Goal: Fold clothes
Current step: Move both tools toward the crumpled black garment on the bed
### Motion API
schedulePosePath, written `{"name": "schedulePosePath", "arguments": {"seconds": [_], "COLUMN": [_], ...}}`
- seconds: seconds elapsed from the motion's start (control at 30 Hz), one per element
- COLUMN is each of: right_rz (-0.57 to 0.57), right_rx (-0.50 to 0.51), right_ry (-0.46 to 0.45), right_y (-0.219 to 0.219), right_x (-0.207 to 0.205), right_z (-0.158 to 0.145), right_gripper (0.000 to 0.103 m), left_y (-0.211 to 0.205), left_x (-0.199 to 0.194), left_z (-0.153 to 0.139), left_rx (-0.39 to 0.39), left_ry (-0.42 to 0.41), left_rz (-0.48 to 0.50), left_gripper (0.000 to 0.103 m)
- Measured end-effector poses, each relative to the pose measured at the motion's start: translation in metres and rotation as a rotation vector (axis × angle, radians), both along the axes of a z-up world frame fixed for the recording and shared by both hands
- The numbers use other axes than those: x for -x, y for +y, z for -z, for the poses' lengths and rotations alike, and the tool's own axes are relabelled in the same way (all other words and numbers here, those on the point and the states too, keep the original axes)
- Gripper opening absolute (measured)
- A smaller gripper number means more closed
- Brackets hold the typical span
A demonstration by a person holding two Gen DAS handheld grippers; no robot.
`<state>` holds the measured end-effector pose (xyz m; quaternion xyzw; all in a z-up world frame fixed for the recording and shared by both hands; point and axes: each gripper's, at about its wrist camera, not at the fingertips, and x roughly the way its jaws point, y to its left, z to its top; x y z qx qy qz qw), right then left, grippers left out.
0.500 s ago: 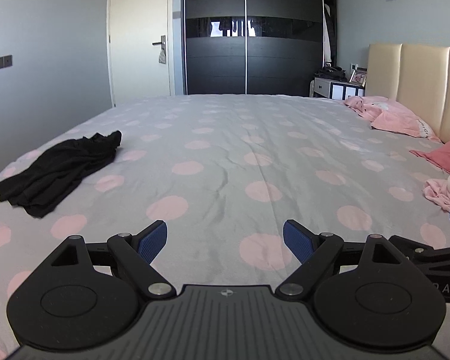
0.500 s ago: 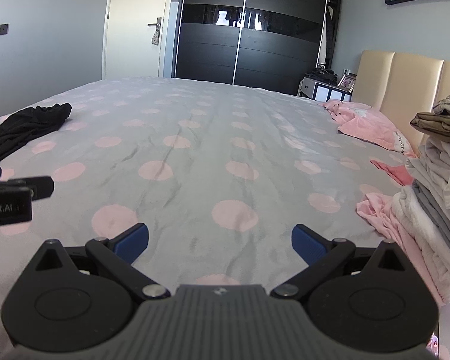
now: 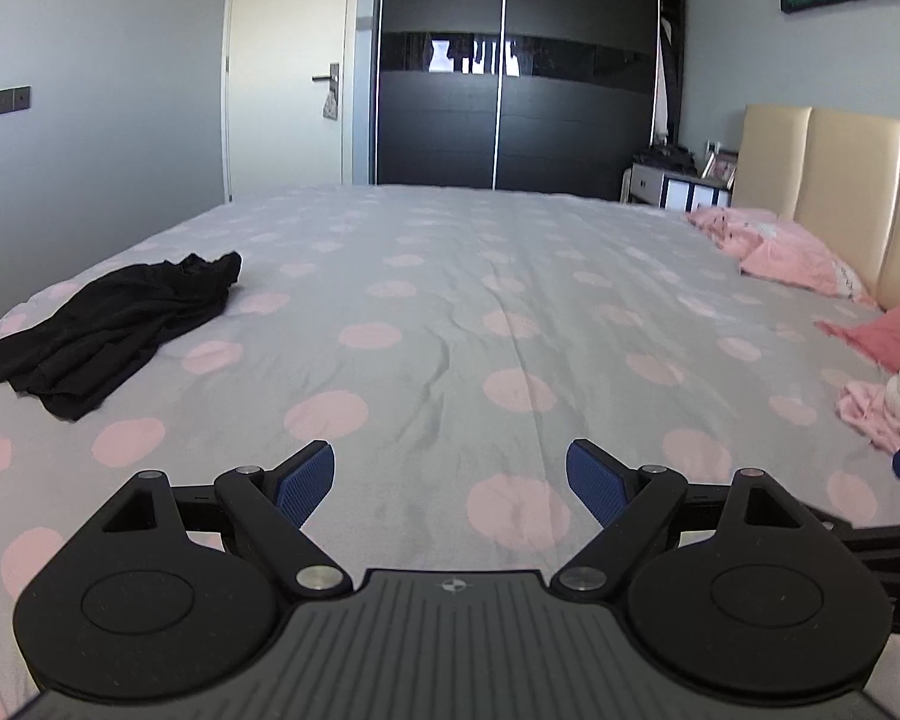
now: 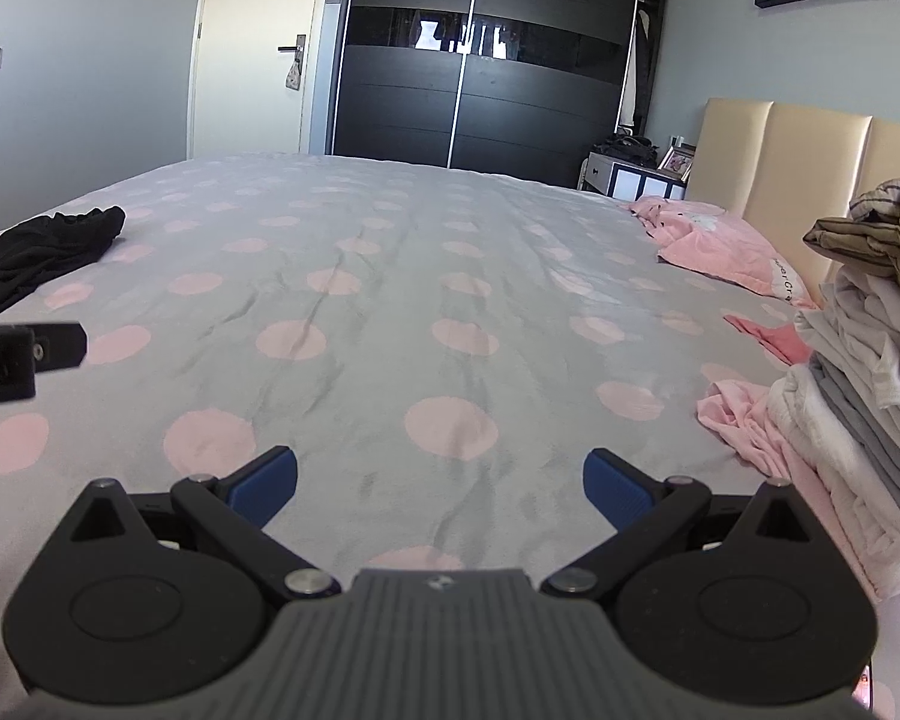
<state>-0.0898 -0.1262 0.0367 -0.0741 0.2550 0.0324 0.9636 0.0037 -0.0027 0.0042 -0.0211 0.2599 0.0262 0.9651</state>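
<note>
A crumpled black garment [image 3: 120,324] lies on the left side of the bed [image 3: 450,312], far ahead and left of my left gripper [image 3: 450,480]; it also shows in the right wrist view [image 4: 42,252]. My left gripper is open and empty, low over the sheet. My right gripper [image 4: 441,480] is open and empty too. A pile of clothes [image 4: 870,372] stands at the right, with a loose pink garment [image 4: 744,420] at its foot. Part of the left gripper's body [image 4: 6,360] shows at the left edge of the right wrist view.
The bed has a grey sheet with pink dots. A pink pillow [image 4: 720,246] lies by the beige headboard [image 4: 780,162]. A black wardrobe [image 3: 510,60], a door [image 3: 288,60] and a nightstand [image 3: 678,186] stand beyond the bed.
Both views have shifted slightly, the scene sitting a little lower and closer. Both grippers stay open and empty; the clothes have not moved.
</note>
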Motion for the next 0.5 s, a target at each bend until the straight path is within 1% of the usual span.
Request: {"name": "schedulePosePath", "arguments": {"seconds": [0.1, 0.33, 0.5], "right_rz": [-0.002, 0.001, -0.002], "right_rx": [0.006, -0.001, -0.005], "right_ry": [0.003, 0.015, 0.016], "right_y": [0.0002, 0.0015, 0.0018], "right_x": [-0.0001, -0.0021, -0.0019], "right_z": [0.0003, 0.0013, 0.002], "right_gripper": [0.102, 0.102, 0.102], "left_y": [-0.0006, -0.0008, 0.0007], "left_x": [-0.0025, 0.0026, -0.0001], "left_z": [0.0029, 0.0011, 0.0025], "left_rx": [0.002, -0.015, -0.013], "left_ry": [0.023, 0.026, 0.043], "left_rz": [-0.001, -0.002, 0.001], "left_gripper": [0.085, 0.085, 0.085]}}
